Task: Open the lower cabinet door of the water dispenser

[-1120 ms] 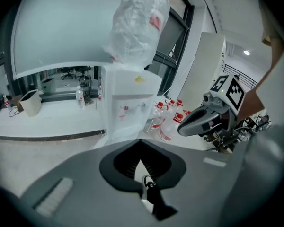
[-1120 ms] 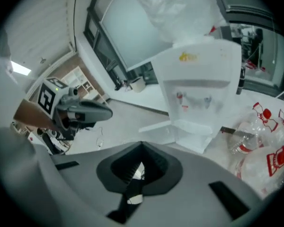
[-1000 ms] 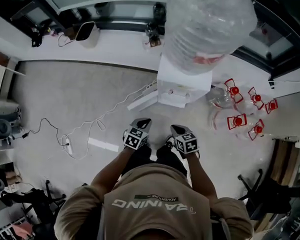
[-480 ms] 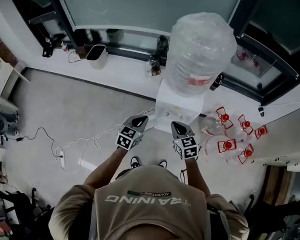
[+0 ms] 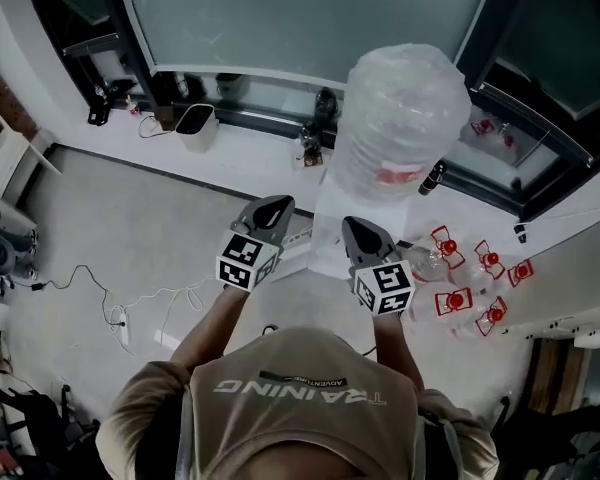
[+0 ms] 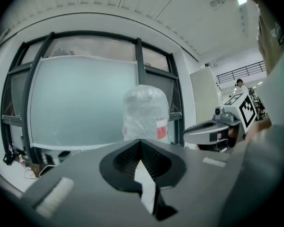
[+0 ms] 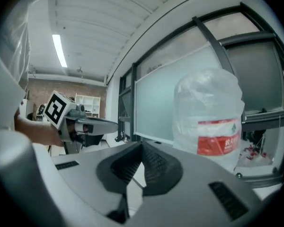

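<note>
Here, seen from above, a person stands before a white water dispenser (image 5: 326,236) topped by a large clear bottle (image 5: 405,118). The left gripper (image 5: 272,206) and right gripper (image 5: 356,228) are held side by side near it. Both are clenched tight on nothing. The dispenser's lower cabinet door is hidden from view.

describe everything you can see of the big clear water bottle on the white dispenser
The big clear plastic water bottle sits domed end up on the white water dispenser, in front of the frosted window. Its wall looks ribbed and crinkly, with a red and white label band round the lower part. Its neck is hidden.
</note>
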`<action>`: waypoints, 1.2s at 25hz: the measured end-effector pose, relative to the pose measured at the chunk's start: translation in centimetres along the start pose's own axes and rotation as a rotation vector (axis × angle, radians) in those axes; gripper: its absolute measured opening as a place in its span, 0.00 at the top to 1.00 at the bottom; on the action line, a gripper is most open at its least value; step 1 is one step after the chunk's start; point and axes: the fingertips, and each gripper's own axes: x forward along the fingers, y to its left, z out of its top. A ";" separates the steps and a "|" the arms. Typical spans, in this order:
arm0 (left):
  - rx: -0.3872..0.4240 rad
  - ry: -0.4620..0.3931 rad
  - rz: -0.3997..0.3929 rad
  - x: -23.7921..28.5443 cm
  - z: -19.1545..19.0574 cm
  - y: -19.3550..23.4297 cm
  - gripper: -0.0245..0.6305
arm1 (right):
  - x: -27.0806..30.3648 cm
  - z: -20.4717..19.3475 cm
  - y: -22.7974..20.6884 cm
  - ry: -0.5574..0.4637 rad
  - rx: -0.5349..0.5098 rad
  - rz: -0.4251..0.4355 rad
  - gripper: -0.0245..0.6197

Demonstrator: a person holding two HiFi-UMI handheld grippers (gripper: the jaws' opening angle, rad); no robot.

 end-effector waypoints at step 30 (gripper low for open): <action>0.060 -0.018 -0.041 -1.6 -0.4 -2.7 0.95 | -2.9 -1.4 -1.3 0.054 -0.028 -0.186 0.95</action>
